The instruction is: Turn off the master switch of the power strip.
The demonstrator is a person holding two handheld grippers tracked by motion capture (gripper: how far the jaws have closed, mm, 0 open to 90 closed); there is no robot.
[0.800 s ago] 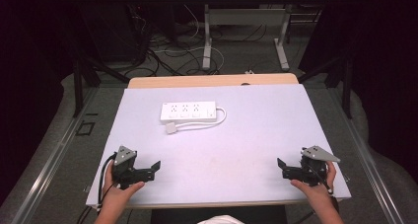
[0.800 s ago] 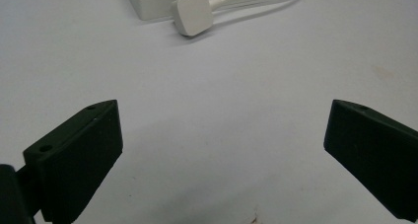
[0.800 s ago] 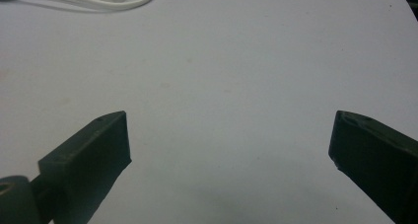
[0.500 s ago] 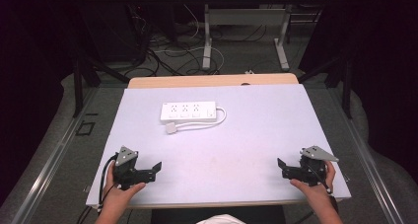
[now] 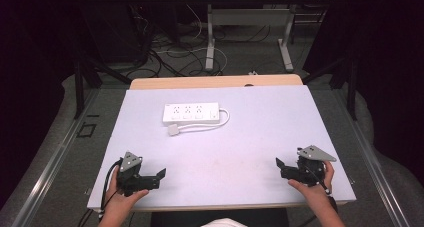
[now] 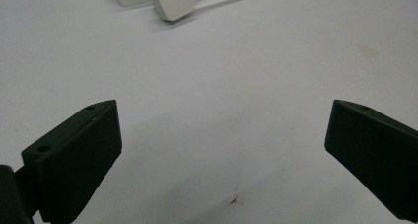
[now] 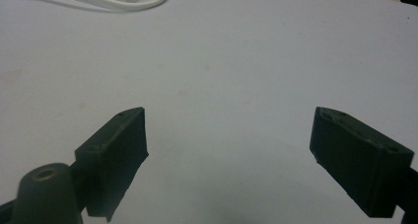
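Near the table's (image 5: 320,117) front corners, both tongs (image 5: 159,176) (image 5: 280,166) agape, bare surface between.

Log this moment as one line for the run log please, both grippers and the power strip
left gripper: open, near table edge, empty | right gripper: open, near edge, empty | power strip: flat, far centre, untouched | plug: unplugged, beside strip

A white table (image 5: 260,137) sits in a dark room. Far on it lies a white power strip (image 5: 191,113) with its cord (image 5: 224,121) looped round to a plug (image 5: 173,130) just beside it. At the near left corner a hand holds the left gripper (image 5: 159,178), jaws apart. At the near right corner the right gripper (image 5: 279,168) is held the same way. Cables (image 5: 170,52) lie on the floor beyond.
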